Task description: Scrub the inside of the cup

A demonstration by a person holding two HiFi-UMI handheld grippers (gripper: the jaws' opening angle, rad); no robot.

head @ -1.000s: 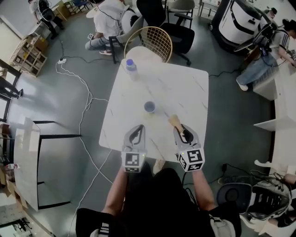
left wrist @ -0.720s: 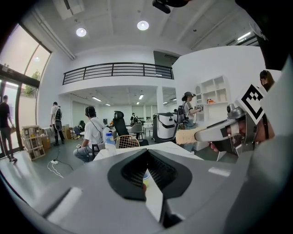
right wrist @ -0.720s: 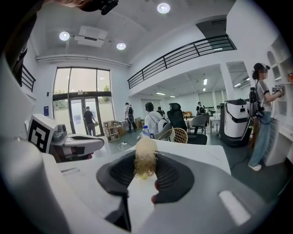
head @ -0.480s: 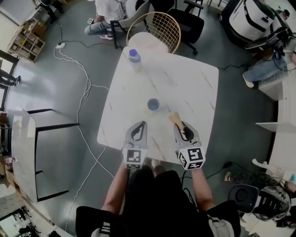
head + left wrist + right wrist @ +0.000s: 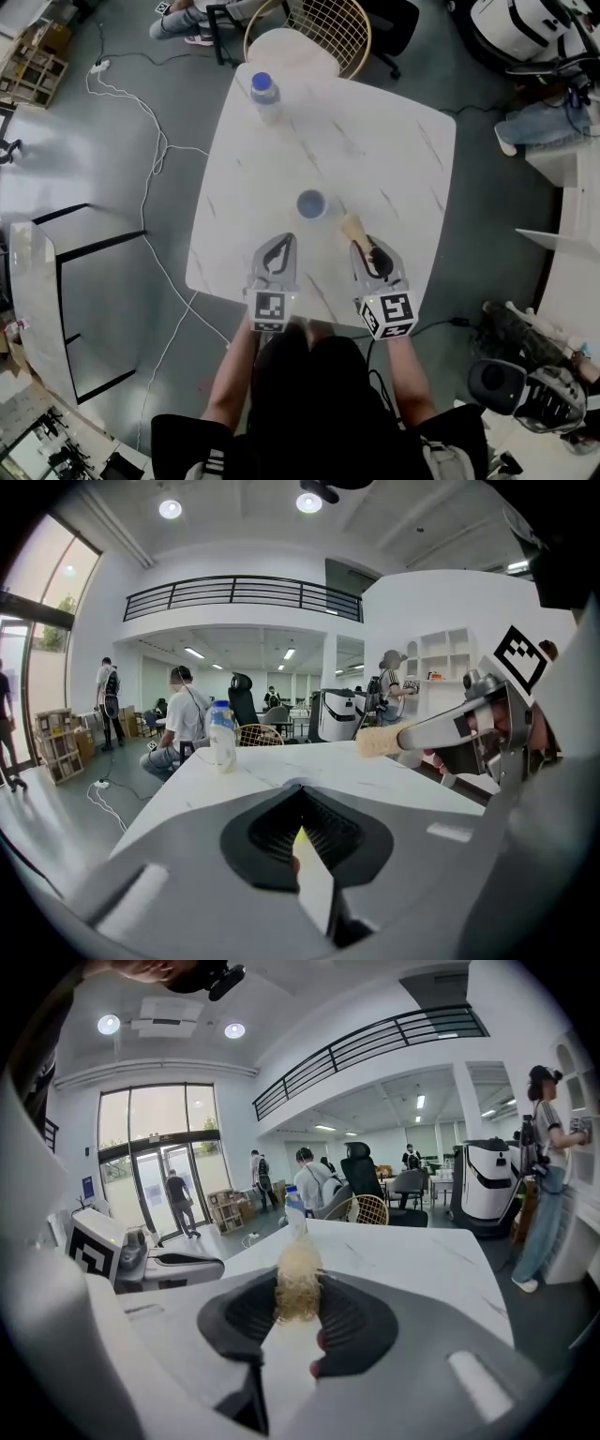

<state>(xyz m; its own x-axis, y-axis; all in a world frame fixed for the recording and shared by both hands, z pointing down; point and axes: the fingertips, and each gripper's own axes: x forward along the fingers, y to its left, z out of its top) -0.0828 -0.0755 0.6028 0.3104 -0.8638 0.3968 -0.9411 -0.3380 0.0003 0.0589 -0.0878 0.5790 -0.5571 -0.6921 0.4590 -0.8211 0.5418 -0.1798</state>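
Note:
A small blue cup (image 5: 310, 203) stands upright near the middle of the white marble table (image 5: 394, 159). My left gripper (image 5: 281, 243) hovers over the table's near edge, a little short and left of the cup, jaws shut on nothing; they also meet with no gap in the left gripper view (image 5: 299, 792). My right gripper (image 5: 364, 247) is shut on a tan bristly scrub brush (image 5: 353, 227), whose head points toward the cup from its near right. In the right gripper view the brush (image 5: 298, 1277) sticks up between the pads. Neither gripper view shows the cup.
A plastic water bottle (image 5: 265, 94) with a blue cap stands at the table's far left corner. Behind the table is a wire-backed chair (image 5: 314, 37). A cable (image 5: 150, 159) trails on the grey floor to the left. People sit and stand farther off.
The head view has shifted, so the table sits higher and more centred in the frame. Both grippers keep about the same places relative to the cup, and the brush stays held.

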